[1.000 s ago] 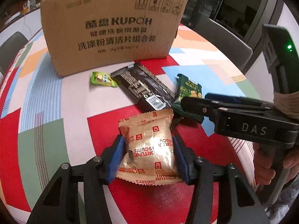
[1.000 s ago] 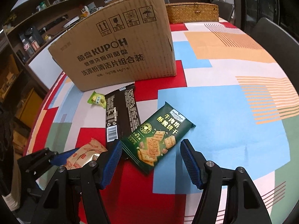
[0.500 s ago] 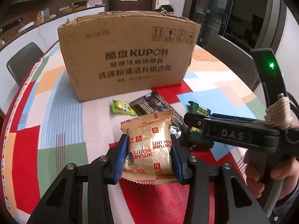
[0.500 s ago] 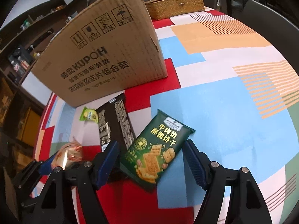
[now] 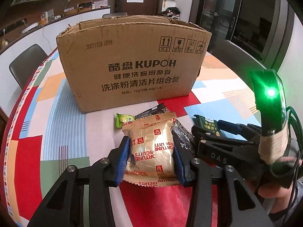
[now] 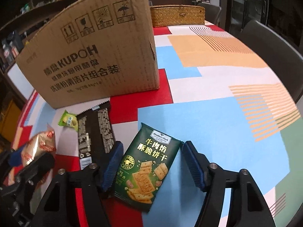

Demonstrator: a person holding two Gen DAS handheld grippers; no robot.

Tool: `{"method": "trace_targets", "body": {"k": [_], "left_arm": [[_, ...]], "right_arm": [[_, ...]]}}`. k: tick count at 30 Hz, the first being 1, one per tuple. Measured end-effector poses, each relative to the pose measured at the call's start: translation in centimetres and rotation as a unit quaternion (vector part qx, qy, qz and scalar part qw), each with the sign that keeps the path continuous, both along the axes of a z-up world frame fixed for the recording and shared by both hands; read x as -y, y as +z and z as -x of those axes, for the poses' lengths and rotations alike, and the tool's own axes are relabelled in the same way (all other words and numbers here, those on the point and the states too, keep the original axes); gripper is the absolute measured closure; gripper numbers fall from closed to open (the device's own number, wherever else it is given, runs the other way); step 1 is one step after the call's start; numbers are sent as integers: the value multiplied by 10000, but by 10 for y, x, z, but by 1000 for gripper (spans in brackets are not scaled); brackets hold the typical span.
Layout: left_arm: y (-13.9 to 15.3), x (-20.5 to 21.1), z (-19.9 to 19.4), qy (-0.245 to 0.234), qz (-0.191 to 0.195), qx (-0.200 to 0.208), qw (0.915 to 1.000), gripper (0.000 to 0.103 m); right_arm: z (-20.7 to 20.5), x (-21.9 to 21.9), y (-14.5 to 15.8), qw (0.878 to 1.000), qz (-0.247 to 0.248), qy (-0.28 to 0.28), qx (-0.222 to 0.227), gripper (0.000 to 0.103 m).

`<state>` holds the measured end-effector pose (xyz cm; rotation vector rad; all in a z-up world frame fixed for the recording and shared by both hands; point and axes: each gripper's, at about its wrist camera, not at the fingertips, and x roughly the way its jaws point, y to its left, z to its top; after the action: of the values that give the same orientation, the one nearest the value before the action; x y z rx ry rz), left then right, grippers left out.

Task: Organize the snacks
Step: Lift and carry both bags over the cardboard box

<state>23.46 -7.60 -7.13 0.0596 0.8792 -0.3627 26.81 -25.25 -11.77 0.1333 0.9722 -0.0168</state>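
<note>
Black wrapper (image 5: 181,132) half hidden behind biscuit pack (image 5: 153,147).

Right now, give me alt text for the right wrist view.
The right claw is closing around a green cracker packet lying on the patterned tablecloth. Behind stands a cardboard box; left lie a black wrapper and a small green candy.

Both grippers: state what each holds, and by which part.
Left gripper pinches the biscuit packet by its sides. Right gripper is closing around the green cracker pack, not yet gripping.

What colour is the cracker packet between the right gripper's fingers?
Dark green cracker packet with gold lettering; right wrist view.
</note>
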Motion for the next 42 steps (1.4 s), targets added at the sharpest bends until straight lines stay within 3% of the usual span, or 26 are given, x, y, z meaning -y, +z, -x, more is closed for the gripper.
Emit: {"method": "trace_targets", "body": {"k": [3,4,17,28,42], "left_arm": [[0,0,-1,22,-15,5,10000,60],[0,0,-1,32,-32,16,10000,60],[16,-3,7,82,2,202,9998,60],[66,-15,16,141,214,683,9973,60],[130,-24,6,189,125,1415,9897,60]], "right_arm": [[0,0,0,9999,145,30,4,47],[0,0,0,9998,199,45,9,55],[13,5,18,9993,151,209,257,55],[31,-1,82,9926,85,503,1099,55],[21,-19,150,9779,28,878,1897,55]]}}
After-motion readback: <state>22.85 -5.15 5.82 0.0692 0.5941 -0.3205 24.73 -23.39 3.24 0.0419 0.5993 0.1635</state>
